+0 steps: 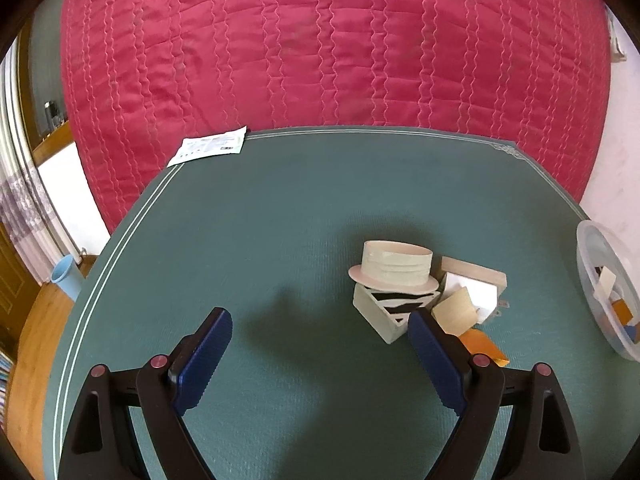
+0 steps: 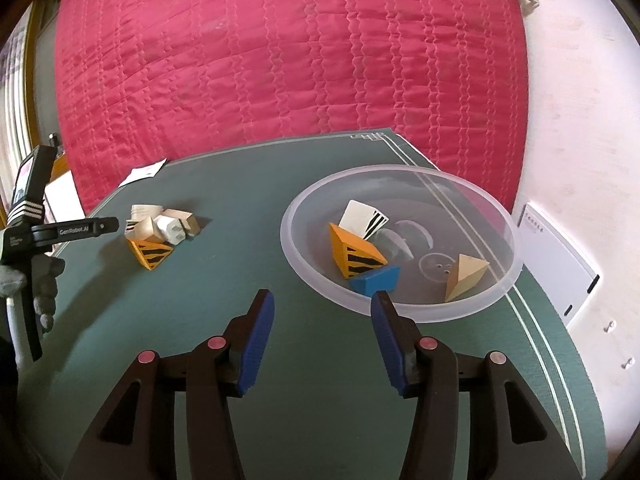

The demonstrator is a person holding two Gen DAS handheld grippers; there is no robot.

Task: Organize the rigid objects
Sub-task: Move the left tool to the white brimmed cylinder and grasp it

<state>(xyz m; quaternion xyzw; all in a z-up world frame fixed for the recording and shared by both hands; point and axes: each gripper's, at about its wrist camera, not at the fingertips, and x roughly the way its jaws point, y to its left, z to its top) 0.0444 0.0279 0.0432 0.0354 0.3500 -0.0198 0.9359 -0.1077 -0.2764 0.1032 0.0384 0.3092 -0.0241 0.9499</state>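
Both two-finger tools are shown above a green felt-like table mat [image 1: 280,220] that lies before a quilted crimson bedspread [image 1: 320,40]. The left gripper [image 1: 320,328] has its blue-padded jaws spread wide with nothing between them, and it hovers over bare mat; the right gripper [image 2: 323,300] is likewise spread wide and empty, its tips just short of the near rim of a clear round plastic bowl [image 2: 304,208]. Inside that bowl we see 4 pieces: an orange wedge with black stripes [image 2: 354,254], a blue block [image 2: 376,278] touching it at the near wall, a white card-like piece with black stripes [image 2: 362,216] leaning behind the orange wedge, and a tan wooden pyramid [image 2: 466,276] apart on the right side. The unsorted pile sits on the mat well left of the bowl: a cream flanged cylinder [image 1: 394,266] rests on top of a white wedge with black stripes [image 1: 390,312], with a white plug adapter [image 1: 476,286] and a second orange piece [image 1: 482,342] just beside them. A white printed paper sheet [image 1: 210,146] lies at the mat's far left corner.
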